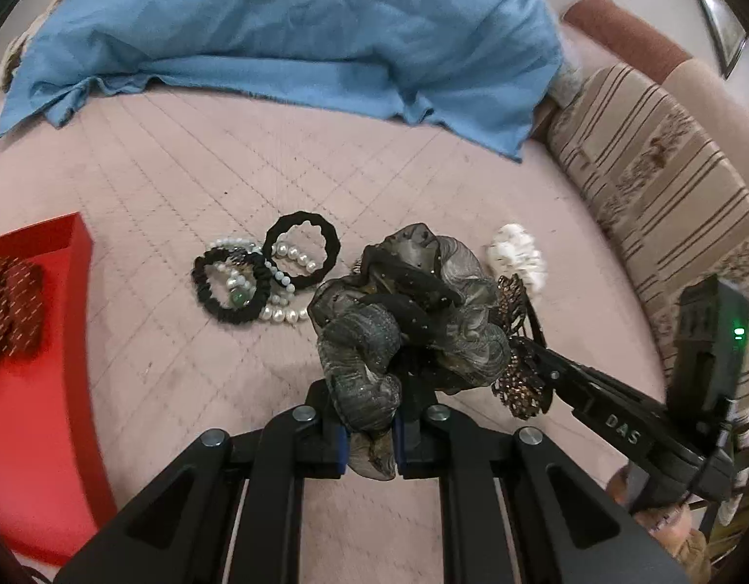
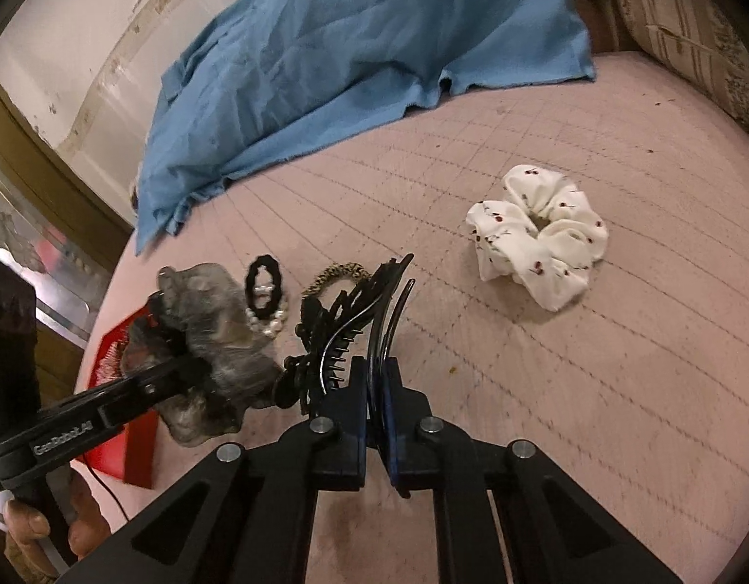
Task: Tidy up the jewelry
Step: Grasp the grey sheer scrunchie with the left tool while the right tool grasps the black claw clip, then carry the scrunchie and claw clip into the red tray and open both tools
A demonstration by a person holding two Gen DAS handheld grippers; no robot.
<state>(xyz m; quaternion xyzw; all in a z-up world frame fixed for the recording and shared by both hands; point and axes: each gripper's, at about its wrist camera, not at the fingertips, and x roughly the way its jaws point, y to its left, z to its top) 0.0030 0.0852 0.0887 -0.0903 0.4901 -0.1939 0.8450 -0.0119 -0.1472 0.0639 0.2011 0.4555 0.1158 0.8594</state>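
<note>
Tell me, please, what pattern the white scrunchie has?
The white scrunchie has small dark red specks; the right wrist view shows it best.

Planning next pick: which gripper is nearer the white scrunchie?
Right. The right gripper, holding a black hair claw, is closer to the white scrunchie; the left gripper is farther.

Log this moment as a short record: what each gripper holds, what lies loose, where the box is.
left gripper: shut on the grey sheer scrunchie
right gripper: shut on the black claw clip
loose on quilt: white scrunchie, two black hair ties lying over pearl bracelets
red box: at the left of the quilt, a dark patterned item inside
behind: blue cloth
</note>
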